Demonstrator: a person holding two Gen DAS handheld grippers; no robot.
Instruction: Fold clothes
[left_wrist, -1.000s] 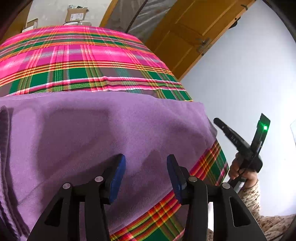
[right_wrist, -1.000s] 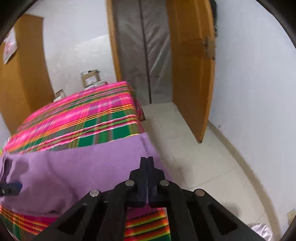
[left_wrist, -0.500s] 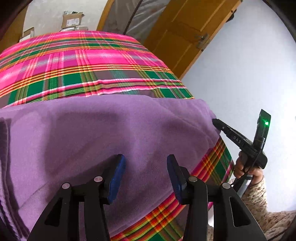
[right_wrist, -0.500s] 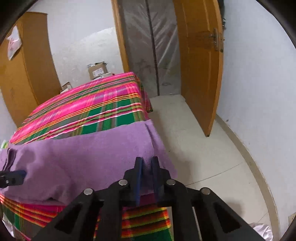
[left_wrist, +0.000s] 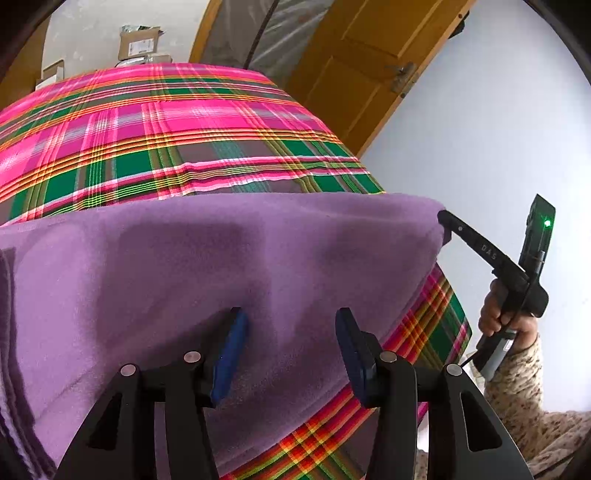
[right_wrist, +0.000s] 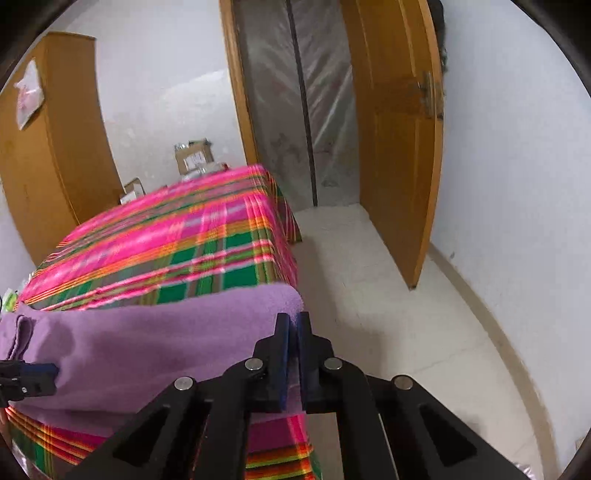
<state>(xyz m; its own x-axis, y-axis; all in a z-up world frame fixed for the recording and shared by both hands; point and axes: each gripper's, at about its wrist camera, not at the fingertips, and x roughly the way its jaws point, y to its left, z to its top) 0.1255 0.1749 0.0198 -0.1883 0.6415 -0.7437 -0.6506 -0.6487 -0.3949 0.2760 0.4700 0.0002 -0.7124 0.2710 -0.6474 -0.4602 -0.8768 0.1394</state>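
Observation:
A purple fleece garment (left_wrist: 221, 258) lies spread across the near end of a table under a pink and green plaid cloth (left_wrist: 166, 129). My left gripper (left_wrist: 291, 332) hovers open just above the garment's front part, with nothing between its blue pads. My right gripper (right_wrist: 293, 321) is at the garment's (right_wrist: 147, 339) right corner, its fingers nearly together with purple cloth in the narrow gap. In the left wrist view the right gripper (left_wrist: 443, 218) bites that corner, held by a hand (left_wrist: 495, 317). The left gripper's blue pad (right_wrist: 33, 373) shows at the far left.
The plaid-covered table (right_wrist: 166, 240) stretches away towards cardboard boxes (right_wrist: 194, 157) by the back wall. An open wooden door (right_wrist: 399, 147) and pale floor (right_wrist: 388, 332) lie to the right. A wooden wardrobe (right_wrist: 48, 147) stands at the left.
My right gripper went from fully shut to slightly parted, moved up to the garment's right corner and narrowed on it. The left gripper stayed open over the garment.

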